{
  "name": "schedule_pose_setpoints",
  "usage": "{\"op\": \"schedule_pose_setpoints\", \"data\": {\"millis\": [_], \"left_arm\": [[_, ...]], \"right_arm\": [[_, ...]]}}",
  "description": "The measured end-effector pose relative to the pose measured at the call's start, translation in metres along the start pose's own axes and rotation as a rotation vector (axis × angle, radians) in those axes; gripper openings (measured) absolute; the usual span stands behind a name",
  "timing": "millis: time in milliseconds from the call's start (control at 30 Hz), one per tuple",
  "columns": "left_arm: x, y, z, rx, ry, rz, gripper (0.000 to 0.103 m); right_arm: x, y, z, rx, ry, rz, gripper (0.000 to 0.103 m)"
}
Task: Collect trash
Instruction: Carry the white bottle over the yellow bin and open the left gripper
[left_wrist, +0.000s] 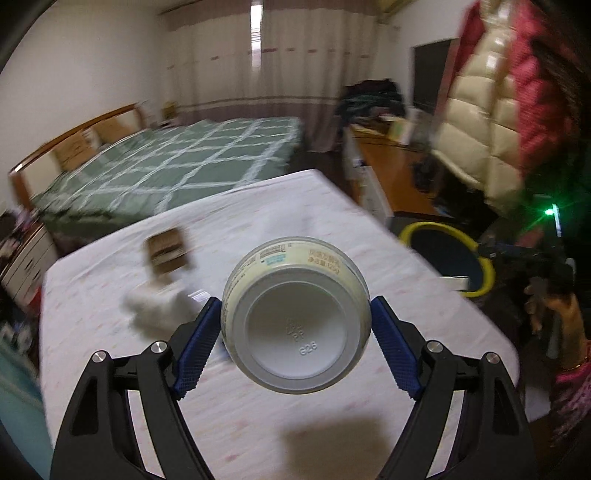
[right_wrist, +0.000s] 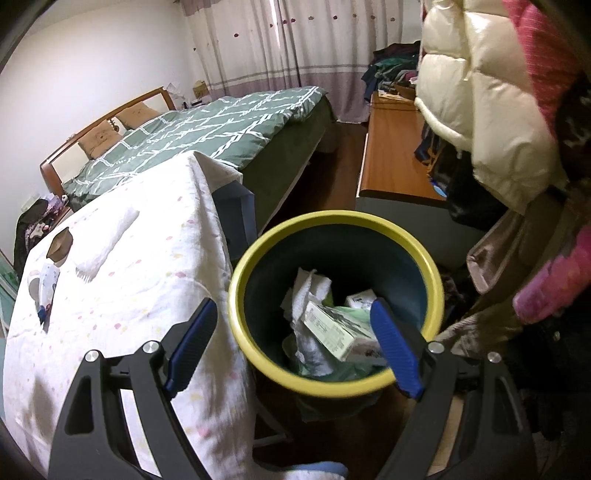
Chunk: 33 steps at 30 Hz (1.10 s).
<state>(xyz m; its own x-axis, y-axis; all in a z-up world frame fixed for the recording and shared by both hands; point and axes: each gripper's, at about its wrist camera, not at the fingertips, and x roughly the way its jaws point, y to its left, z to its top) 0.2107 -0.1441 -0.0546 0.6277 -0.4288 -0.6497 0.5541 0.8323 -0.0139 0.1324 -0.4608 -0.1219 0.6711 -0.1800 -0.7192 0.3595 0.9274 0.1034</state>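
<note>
My left gripper (left_wrist: 295, 325) is shut on a white yogurt cup (left_wrist: 295, 314), bottom toward the camera, held above the table (left_wrist: 332, 221). On the table lie a brown cardboard box (left_wrist: 166, 251) and crumpled white tissue (left_wrist: 155, 310). The yellow-rimmed bin (left_wrist: 447, 258) stands off the table's right edge. My right gripper (right_wrist: 295, 332) is open and empty over the bin (right_wrist: 332, 221), which holds tissue (right_wrist: 306, 295) and a small carton (right_wrist: 332, 328). In the right wrist view the cup (right_wrist: 42, 284) and the brown box (right_wrist: 61, 243) show far left.
A white spotted cloth (right_wrist: 129, 295) covers the table. A green bed (right_wrist: 207, 129) is behind it. A wooden desk (right_wrist: 391, 147) and hanging jackets (right_wrist: 480, 92) stand to the right of the bin. The person's hand (left_wrist: 554, 310) holds the right gripper.
</note>
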Motion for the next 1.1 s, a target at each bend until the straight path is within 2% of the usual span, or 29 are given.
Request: {"op": "schedule_pose_setpoints", "data": {"millis": [100,200,300,567,767,1000,1067,1100], "left_arm": [[0.018,-0.039,0.020,0.066,0.006,-0.092,0.080],[0.039,-0.076,0.039,0.123,0.015,-0.151,0.080],[0.070,-0.117,0.057,0.165,0.047,-0.236,0.080],[0.155,-0.206,0.083,0.230,0.138,-0.347,0.080],[0.209,-0.246,0.088,0.250,0.210,-0.371,0.080],[0.237,-0.262,0.096,0.252,0.215,-0.371,0.081],[0.240,-0.265,0.098,0.252,0.208,-0.362,0.093],[0.240,-0.264,0.099,0.246,0.200,-0.359,0.093]], "right_arm": [[-0.014,-0.008,-0.007,-0.003,-0.020,-0.032,0.080],[-0.031,-0.023,-0.016,0.007,-0.042,-0.068,0.080],[-0.046,-0.039,-0.023,0.019,-0.054,-0.094,0.080],[-0.062,-0.076,-0.044,0.061,-0.044,-0.126,0.080],[-0.057,-0.097,-0.051,0.094,-0.025,-0.134,0.080],[-0.050,-0.103,-0.056,0.109,-0.009,-0.131,0.080],[-0.051,-0.102,-0.056,0.108,-0.009,-0.132,0.080],[-0.052,-0.101,-0.056,0.109,-0.009,-0.132,0.080]]}}
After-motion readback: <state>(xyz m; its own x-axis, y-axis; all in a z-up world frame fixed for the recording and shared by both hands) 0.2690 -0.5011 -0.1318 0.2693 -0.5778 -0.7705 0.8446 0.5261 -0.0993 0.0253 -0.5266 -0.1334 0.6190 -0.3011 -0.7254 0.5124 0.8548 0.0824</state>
